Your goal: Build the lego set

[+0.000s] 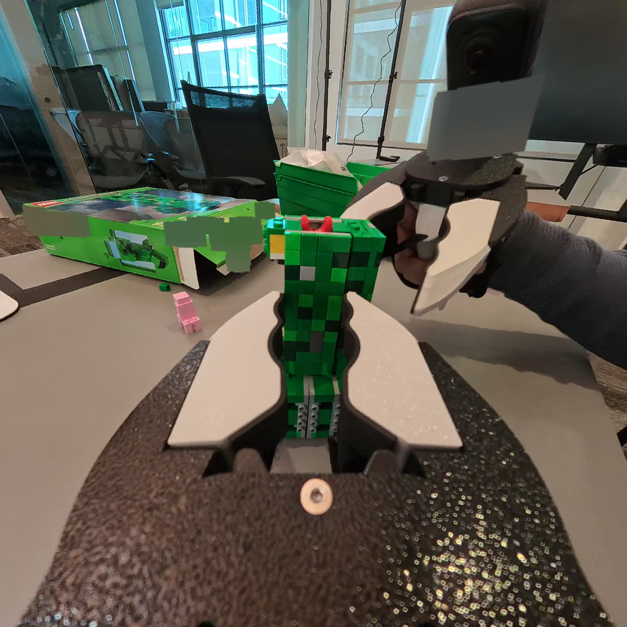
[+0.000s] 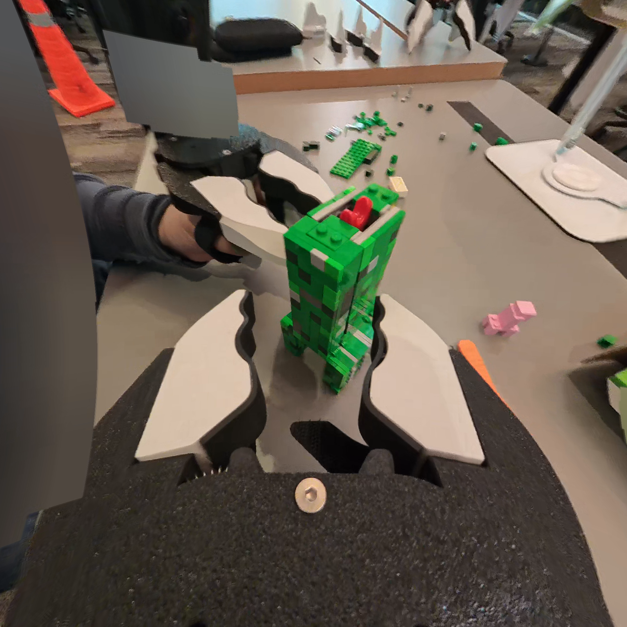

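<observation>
Left gripper (image 1: 314,305) clamps the green brick tower (image 1: 319,305) standing on the table (image 1: 101,373), right gripper (image 2: 312,305) gapes beside it; a sideways knock could split the stacked bricks.

Brick figure (image 1: 319,305) upright on table (image 1: 101,373); toy pig (image 1: 186,312) left; box (image 1: 135,230) behind.

place: office | black mesh chairs (image 1: 234,135) sitting behind glass partition (image 1: 44,101) | large grid windows (image 1: 224,44) letting daylight in | long grey surface (image 2: 475,271) filling foreground
</observation>
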Demonstrator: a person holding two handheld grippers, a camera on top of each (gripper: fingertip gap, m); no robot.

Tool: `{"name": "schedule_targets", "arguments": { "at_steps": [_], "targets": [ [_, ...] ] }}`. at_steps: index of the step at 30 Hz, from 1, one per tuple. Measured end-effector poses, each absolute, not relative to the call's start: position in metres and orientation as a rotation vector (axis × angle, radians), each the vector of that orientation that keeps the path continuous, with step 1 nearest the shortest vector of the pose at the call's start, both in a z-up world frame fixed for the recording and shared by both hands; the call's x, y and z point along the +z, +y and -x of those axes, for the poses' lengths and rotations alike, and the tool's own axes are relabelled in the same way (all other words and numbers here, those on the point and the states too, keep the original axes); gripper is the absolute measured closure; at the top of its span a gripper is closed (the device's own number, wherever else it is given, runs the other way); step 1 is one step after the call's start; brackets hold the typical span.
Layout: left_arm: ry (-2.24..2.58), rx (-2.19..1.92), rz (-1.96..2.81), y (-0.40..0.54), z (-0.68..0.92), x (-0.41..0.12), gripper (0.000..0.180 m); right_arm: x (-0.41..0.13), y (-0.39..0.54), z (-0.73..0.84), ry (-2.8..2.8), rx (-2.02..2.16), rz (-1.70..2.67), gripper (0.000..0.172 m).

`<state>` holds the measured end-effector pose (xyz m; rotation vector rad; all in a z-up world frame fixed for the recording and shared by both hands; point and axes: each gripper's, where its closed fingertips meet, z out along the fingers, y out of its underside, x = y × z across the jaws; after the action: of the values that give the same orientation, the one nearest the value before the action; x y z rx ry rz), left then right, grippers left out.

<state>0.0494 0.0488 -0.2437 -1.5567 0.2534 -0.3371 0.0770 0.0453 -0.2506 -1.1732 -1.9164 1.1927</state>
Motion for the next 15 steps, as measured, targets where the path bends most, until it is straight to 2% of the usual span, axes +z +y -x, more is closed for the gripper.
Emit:
{"name": "schedule_targets", "arguments": {
  "at_steps": [9, 15],
  "targets": [
    [0.239, -0.358, 1.543, 0.050, -0.048, -0.244, 0.149, -0.285, 0.057, -0.060, -1.462, 0.914, 1.547, 0.098],
    [0.232, -0.365, 1.534, 0.050, -0.048, -0.244, 0.149, -0.291, 0.063, -0.054, -1.185, 0.729, 1.549, 0.105]
  ]
}}
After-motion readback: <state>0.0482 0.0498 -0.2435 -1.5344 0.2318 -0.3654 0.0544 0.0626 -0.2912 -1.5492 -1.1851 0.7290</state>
